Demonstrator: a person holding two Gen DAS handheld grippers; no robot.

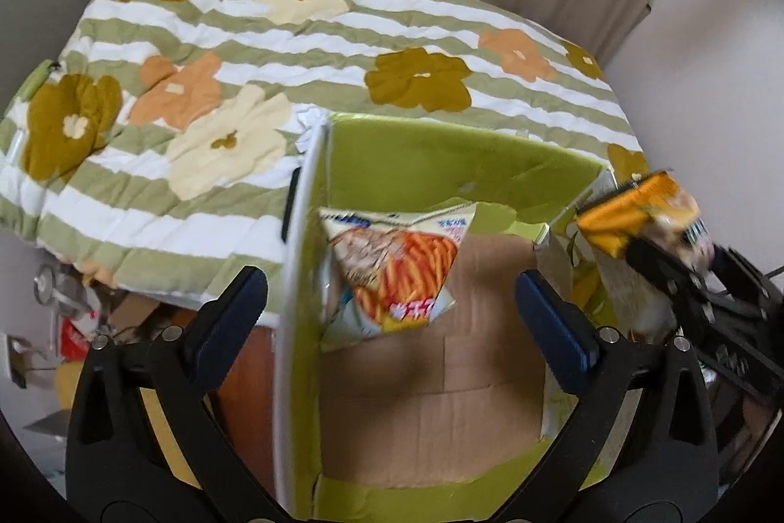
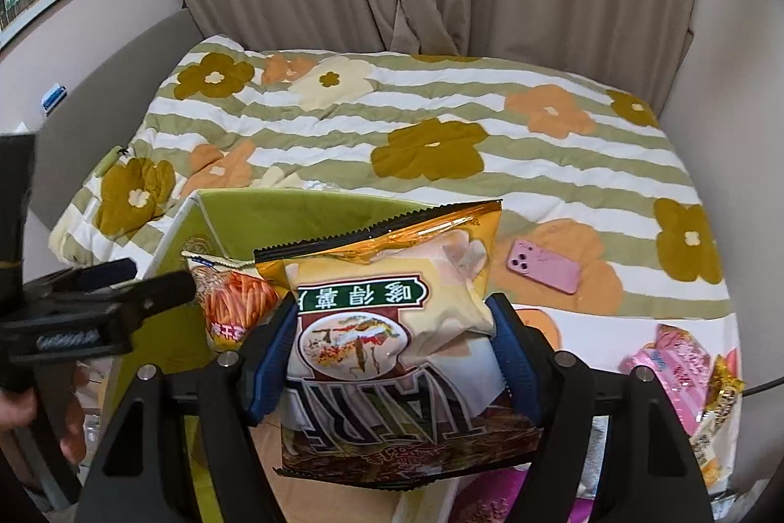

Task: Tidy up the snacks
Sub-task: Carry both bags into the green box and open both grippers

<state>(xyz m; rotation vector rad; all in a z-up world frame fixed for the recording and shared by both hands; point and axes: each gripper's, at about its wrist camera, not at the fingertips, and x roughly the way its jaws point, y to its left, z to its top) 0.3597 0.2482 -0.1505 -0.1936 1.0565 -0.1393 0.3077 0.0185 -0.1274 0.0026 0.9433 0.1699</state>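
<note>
Where the left wrist view looks down, one green cardboard box (image 1: pixel 441 160) stands open on the floral quilt (image 1: pixel 196 47), holding a single crinkly snack bag (image 1: pixel 392 268) printed with orange sticks, leaning on the far wall over the brown taped floor; the left gripper (image 1: pixel 392 307) has its fingers (image 1: pixel 235 302) spread wide and released above it. In the right wrist view, the right gripper (image 2: pixel 392 341) clenches one glossy gold chip bag (image 2: pixel 392 312) over the box, hiding much of it; a pink phone (image 2: pixel 544 265) and pink packets (image 2: pixel 681 371) lie beside
</note>
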